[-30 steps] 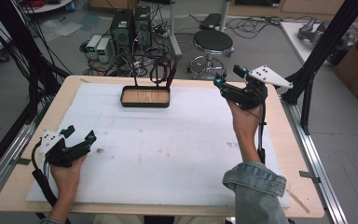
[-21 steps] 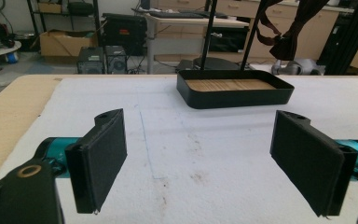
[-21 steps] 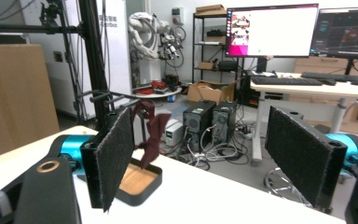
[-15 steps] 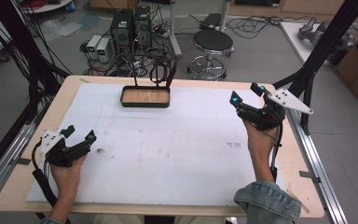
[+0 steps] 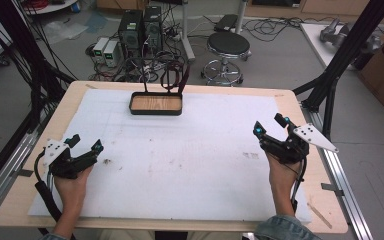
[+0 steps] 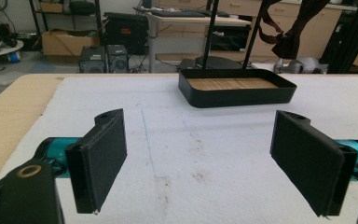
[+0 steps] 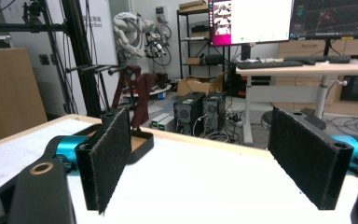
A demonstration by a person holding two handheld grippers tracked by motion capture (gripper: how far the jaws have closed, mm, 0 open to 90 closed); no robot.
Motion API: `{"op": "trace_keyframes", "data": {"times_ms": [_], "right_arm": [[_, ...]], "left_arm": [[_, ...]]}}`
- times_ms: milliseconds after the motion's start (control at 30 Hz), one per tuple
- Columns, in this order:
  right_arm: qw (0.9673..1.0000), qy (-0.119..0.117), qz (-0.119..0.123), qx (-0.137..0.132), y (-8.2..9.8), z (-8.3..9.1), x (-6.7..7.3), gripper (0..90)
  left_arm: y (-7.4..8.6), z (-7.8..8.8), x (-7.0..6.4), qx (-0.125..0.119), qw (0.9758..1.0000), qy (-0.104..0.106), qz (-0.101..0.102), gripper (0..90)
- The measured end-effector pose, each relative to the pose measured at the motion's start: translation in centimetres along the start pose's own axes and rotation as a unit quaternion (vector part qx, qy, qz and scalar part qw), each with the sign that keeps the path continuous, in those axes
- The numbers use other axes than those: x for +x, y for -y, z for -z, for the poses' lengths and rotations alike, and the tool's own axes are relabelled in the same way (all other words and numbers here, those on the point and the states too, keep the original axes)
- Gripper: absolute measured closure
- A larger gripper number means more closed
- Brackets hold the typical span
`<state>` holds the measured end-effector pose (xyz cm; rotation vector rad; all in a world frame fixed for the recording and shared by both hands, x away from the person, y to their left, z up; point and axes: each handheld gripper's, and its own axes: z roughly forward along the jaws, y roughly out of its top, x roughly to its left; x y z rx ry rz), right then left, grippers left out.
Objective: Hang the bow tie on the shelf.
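- Resting near the table's left edge, the left gripper (image 5: 84,142) sits in the person's left hand (image 5: 70,187) with its jaws wide apart and nothing between them.
- In the left gripper view the left gripper's two black pads (image 6: 103,158) stand well apart over the bare white mat (image 5: 190,165).
- The right gripper (image 5: 270,126) is near the table's right edge, held in the right hand (image 5: 282,175), with its grey three-cornered plate (image 5: 314,136) pointing right.
- Its jaws have just been opening and now stand wide apart, with nothing between them; the right gripper view shows the gap clearly between its pads (image 7: 109,154).
- The black tray (image 5: 156,104) with a wooden floor sits at the far middle of the mat, well apart from both grippers.
- In the left gripper view the tray (image 6: 235,91) lies ahead, slightly right of the centre line between the jaws.
- In the right gripper view part of the tray (image 7: 140,142) shows just behind the left-hand pad.
- Two thin black posts (image 5: 145,80) rise from the tray's far side, with dark red straps (image 5: 172,77) hanging by them.
- Beyond the table's far edge, a round stool (image 5: 228,45) and computer towers (image 5: 140,27) stand on the floor.
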<state>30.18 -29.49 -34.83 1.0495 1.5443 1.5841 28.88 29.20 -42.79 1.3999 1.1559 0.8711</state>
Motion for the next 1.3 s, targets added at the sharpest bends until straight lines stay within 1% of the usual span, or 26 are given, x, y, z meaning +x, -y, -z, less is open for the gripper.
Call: {"op": "trace_keyframes", "data": {"times_ms": [133,267,367,400,467,633,700,733,833,900,933,1067,1133,1300], "right_arm": [[1.0000,-0.001,-0.009,0.004,1.8,0.6,-0.5,20.7],[0.9999,0.002,-0.011,0.012,3.3,1.1,-0.8,20.6],[0.9998,0.003,-0.014,0.013,4.1,1.3,-0.9,20.4],[0.9997,0.003,-0.018,0.019,4.4,1.4,-0.9,20.2],[0.9995,0.001,-0.023,0.022,4.9,1.4,-0.8,19.9],[0.9994,-0.001,-0.016,0.032,6.2,1.6,-0.5,19.8],[0.9990,-0.003,-0.015,0.043,6.7,1.6,-0.4,18.3],[0.9983,-0.005,-0.016,0.056,6.8,1.5,-0.3,16.3],[0.9964,-0.019,-0.008,0.083,7.1,1.1,0.1,15.9],[0.9954,-0.022,0.004,0.093,7.2,0.9,0.5,16.0],[0.9947,-0.024,0.016,0.099,7.3,0.7,0.8,16.0],[0.9926,-0.027,0.031,0.114,7.6,0.4,1.3,16.0],[0.9922,-0.028,0.027,0.118,7.6,0.4,1.4,16.0],[0.9933,-0.025,0.026,0.110,7.5,0.5,1.2,16.0]], "left_arm": [[0.0,0.0,0.0,0.001,1.0000,0.000,0.000,18.6],[0.0,0.0,0.0,0.002,1.0000,-0.001,-0.004,18.6],[0.0,0.0,0.0,0.002,1.0000,-0.002,-0.004,18.6],[0.0,0.0,0.0,0.001,1.0000,-0.002,-0.001,18.6],[0.0,0.0,0.0,0.002,1.0000,-0.003,-0.002,18.6],[0.0,0.0,0.0,0.001,1.0000,-0.004,-0.002,18.6],[0.0,0.0,0.0,0.002,1.0000,-0.005,-0.003,18.6],[0.0,0.0,0.0,0.002,1.0000,-0.005,-0.003,18.6],[0.0,0.1,0.0,0.002,1.0000,-0.006,-0.002,18.6],[0.0,0.1,0.0,0.001,1.0000,-0.006,-0.003,18.5],[0.0,0.0,0.0,0.001,1.0000,-0.006,-0.003,18.5],[0.0,0.0,0.0,0.003,1.0000,-0.006,-0.004,18.5],[0.0,0.1,0.0,0.003,1.0000,-0.006,-0.005,18.5],[0.0,0.1,0.0,0.004,0.9999,-0.008,-0.006,18.5]]}}
